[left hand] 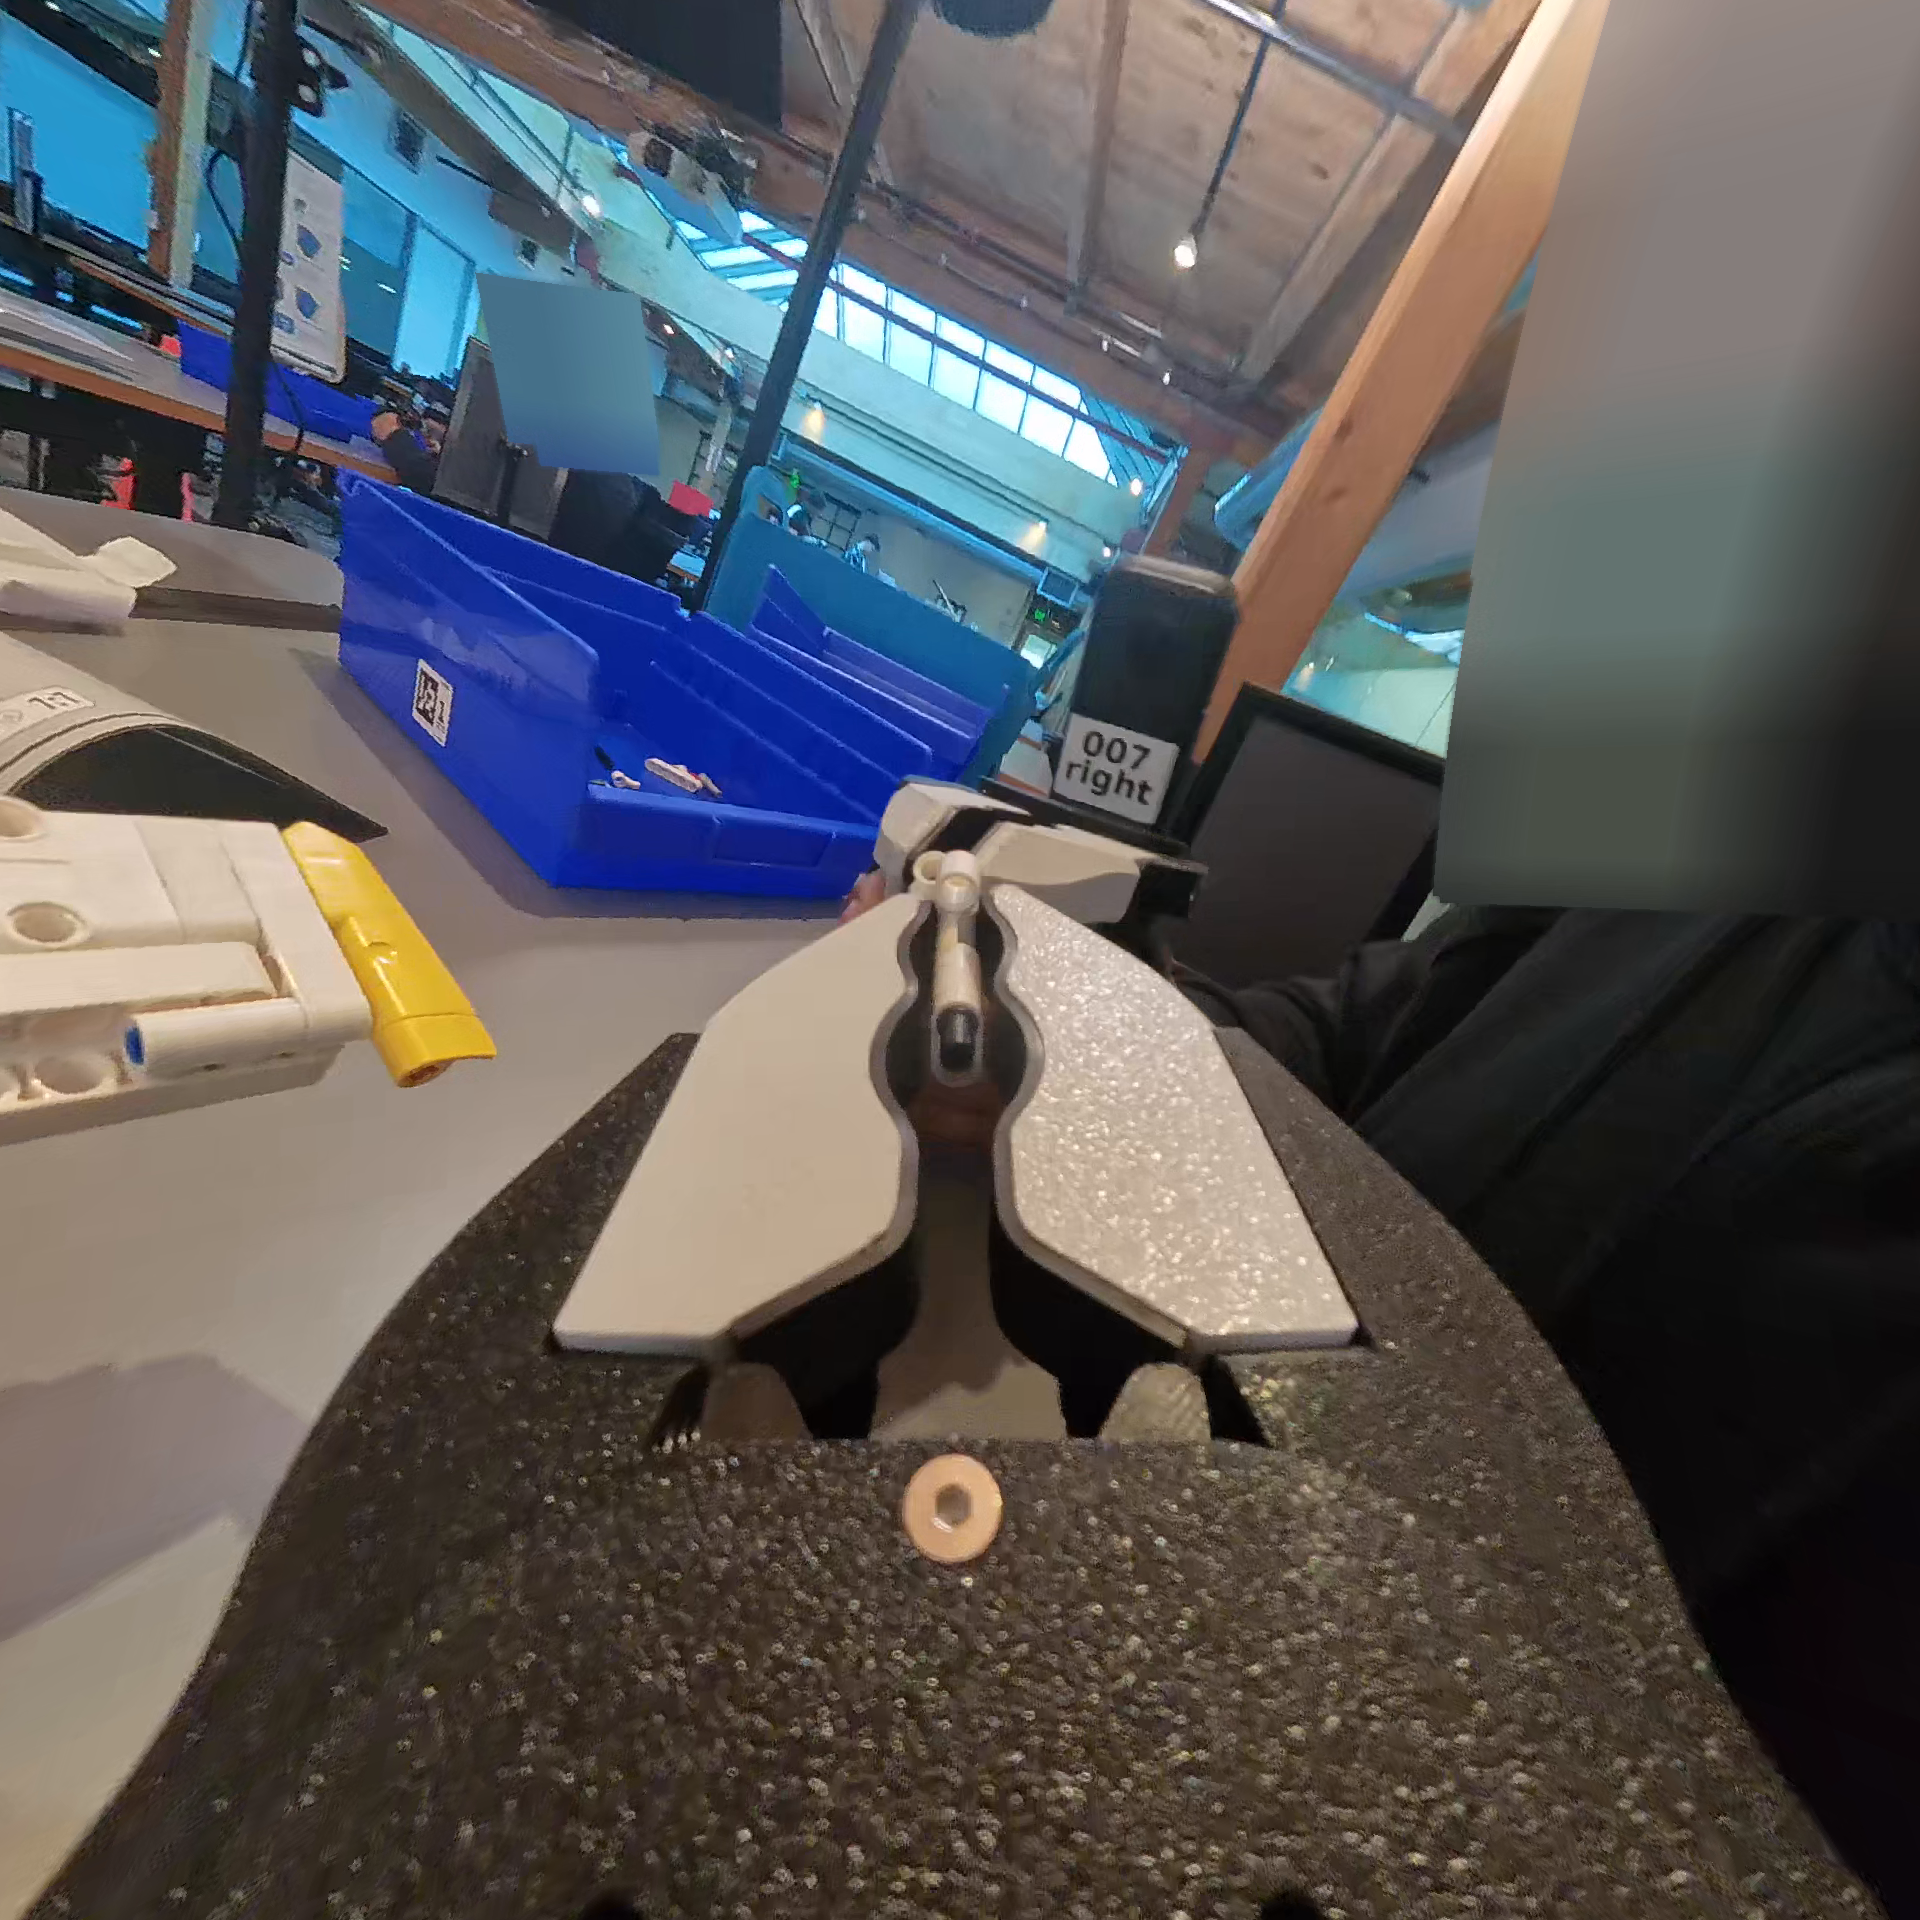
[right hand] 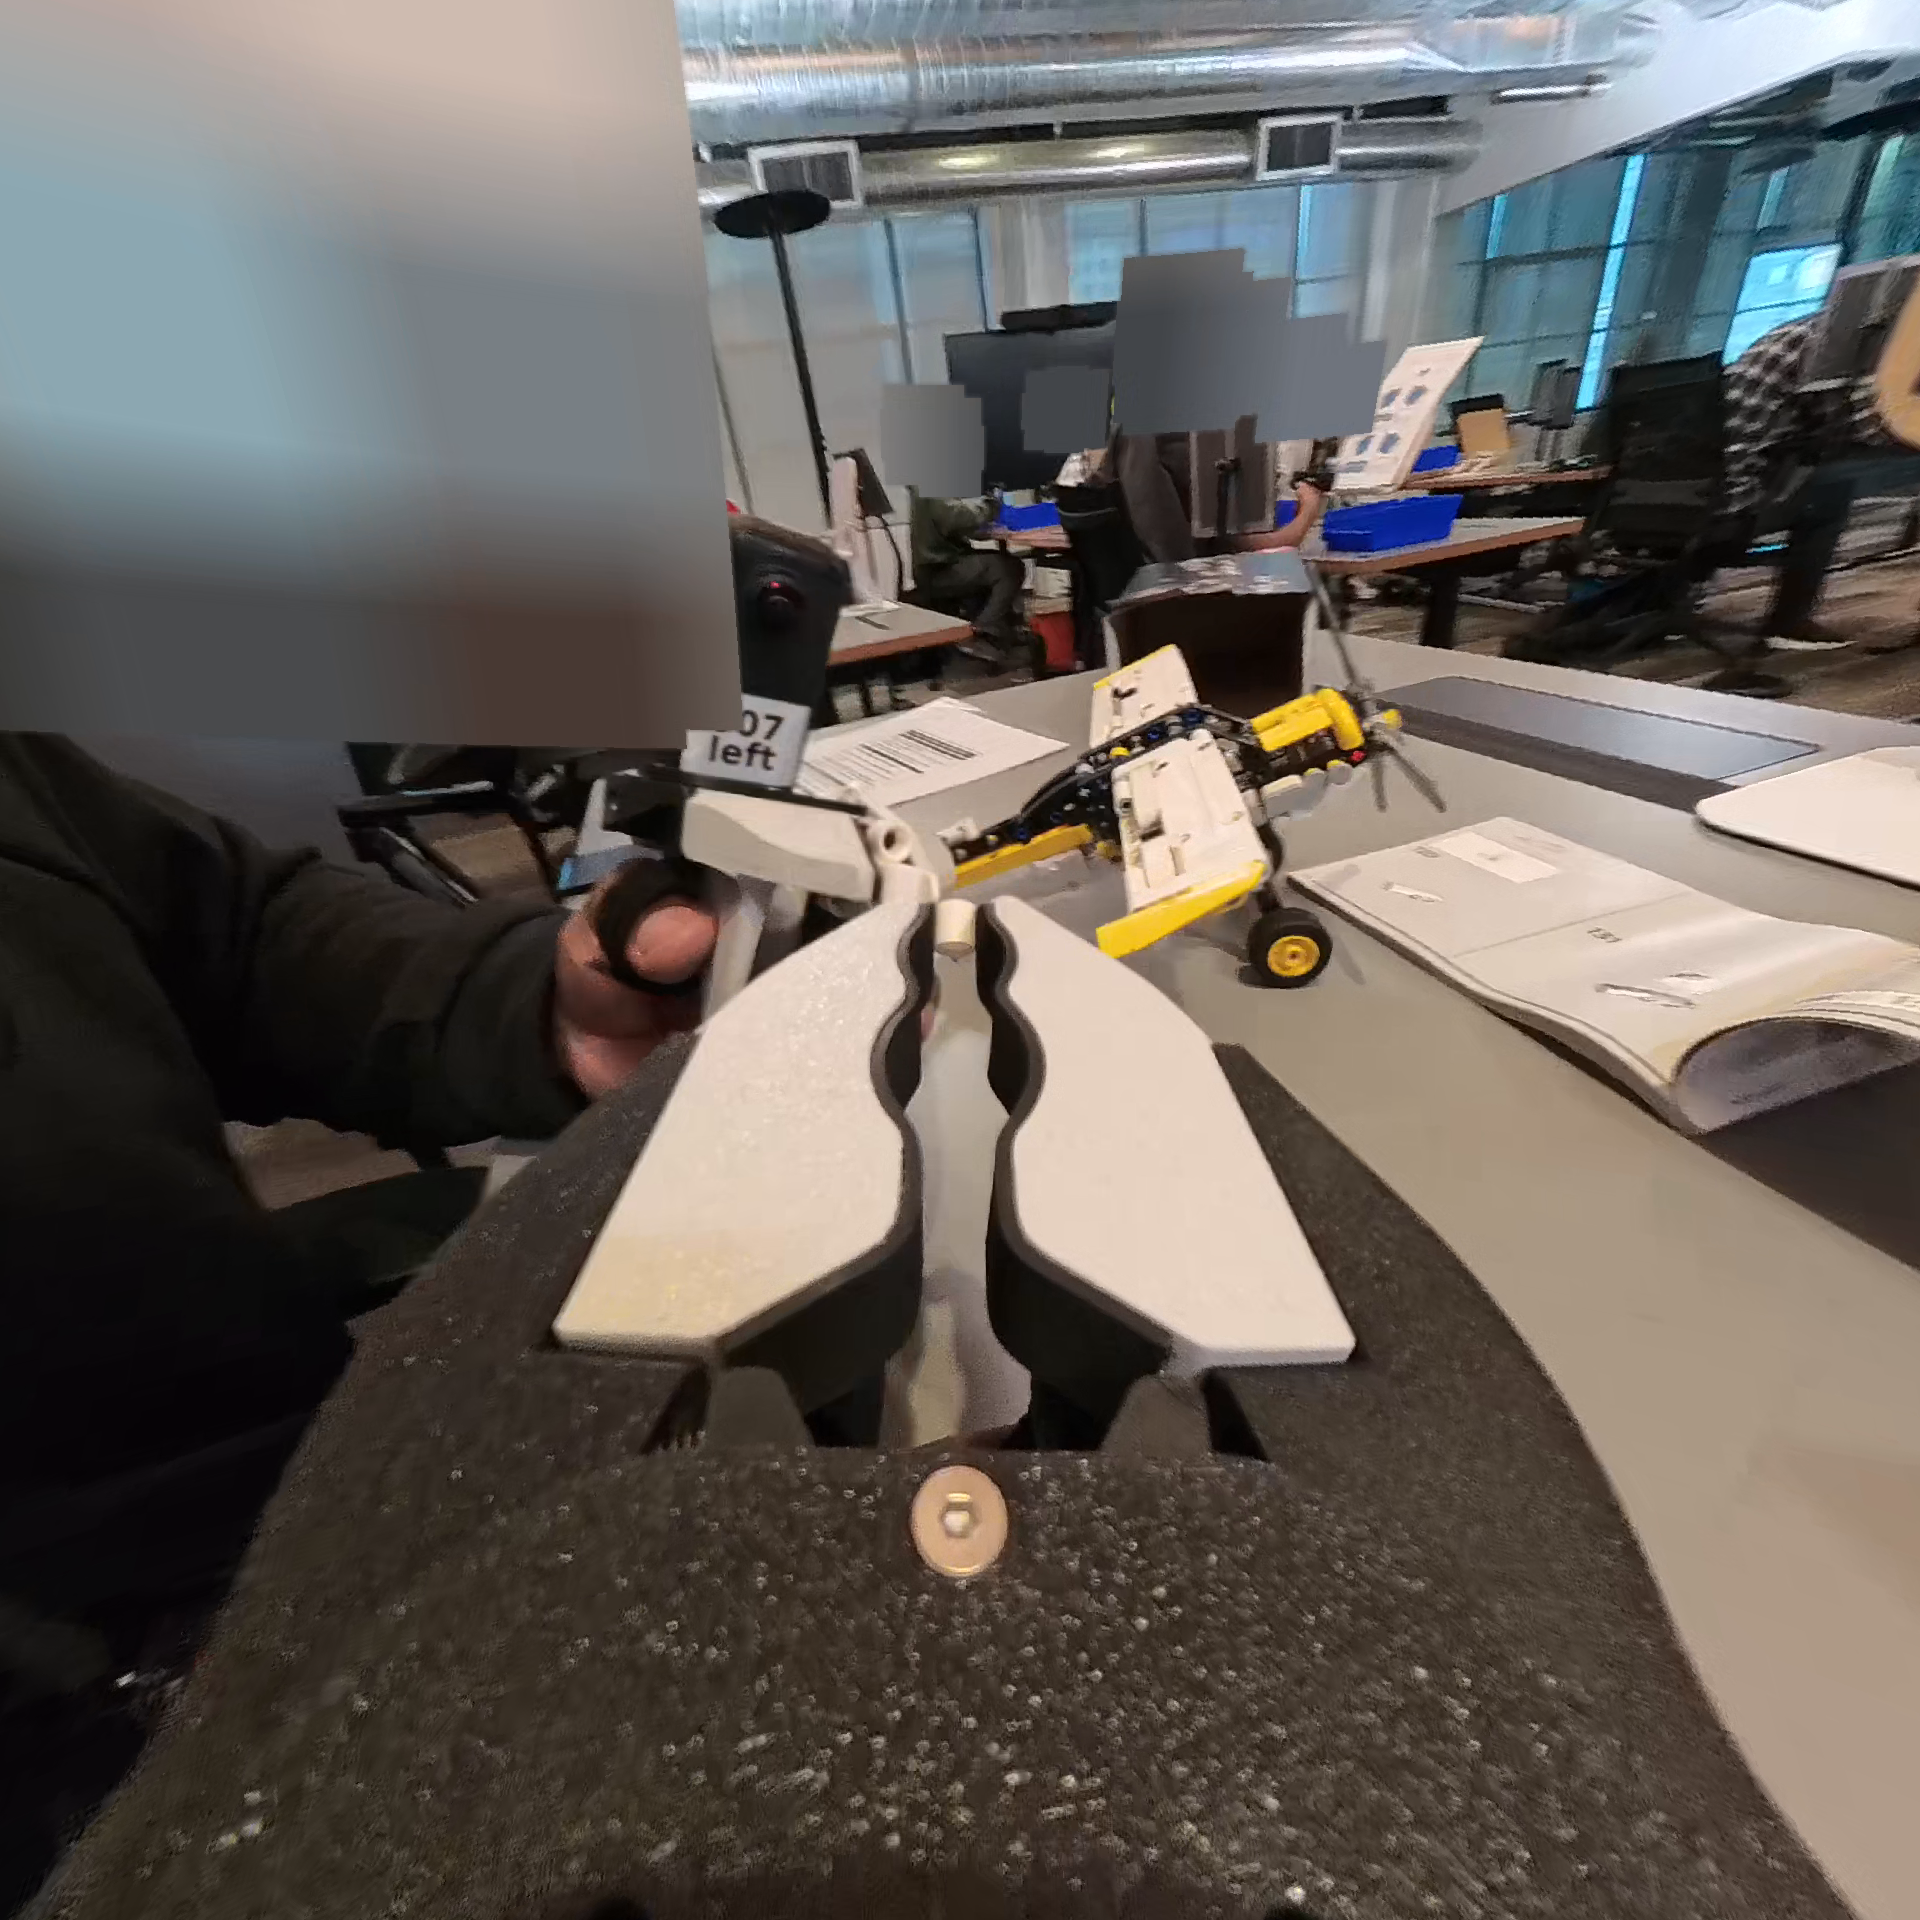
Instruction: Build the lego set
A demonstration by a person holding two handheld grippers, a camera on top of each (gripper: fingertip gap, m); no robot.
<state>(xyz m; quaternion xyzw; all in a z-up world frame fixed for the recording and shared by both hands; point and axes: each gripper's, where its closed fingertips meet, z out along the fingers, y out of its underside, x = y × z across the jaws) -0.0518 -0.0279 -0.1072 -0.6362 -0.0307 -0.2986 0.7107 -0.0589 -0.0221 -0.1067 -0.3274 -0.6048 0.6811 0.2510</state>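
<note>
Both tongs meet tip to tip above the grey table (right hand: 1455, 1195). The left gripper (left hand: 951, 914) is nearly closed on a small white connector piece (left hand: 954, 935); the right gripper (right hand: 954, 930) pinches a short white peg (right hand: 954, 928). These look light, rigid, slick plastic, best pinched mid-shaft. The plane model (right hand: 1184, 821) sits beyond the right tips.

- My left gripper (left hand: 951, 914) shows two pale grey fingers (left hand: 769, 1132) with wavy black-lined inner edges, set in a speckled black foam-like body.
- One brass-coloured screw (left hand: 952, 1507) sits centred below them.
- My right gripper (right hand: 956, 940) matches: same grey fingers (right hand: 1143, 1143), same screw (right hand: 958, 1524).
- Each gripper carries a small white label (right hand: 744, 740).
- Black sleeve (right hand: 260, 987); black finger loop (right hand: 634, 925).
</note>
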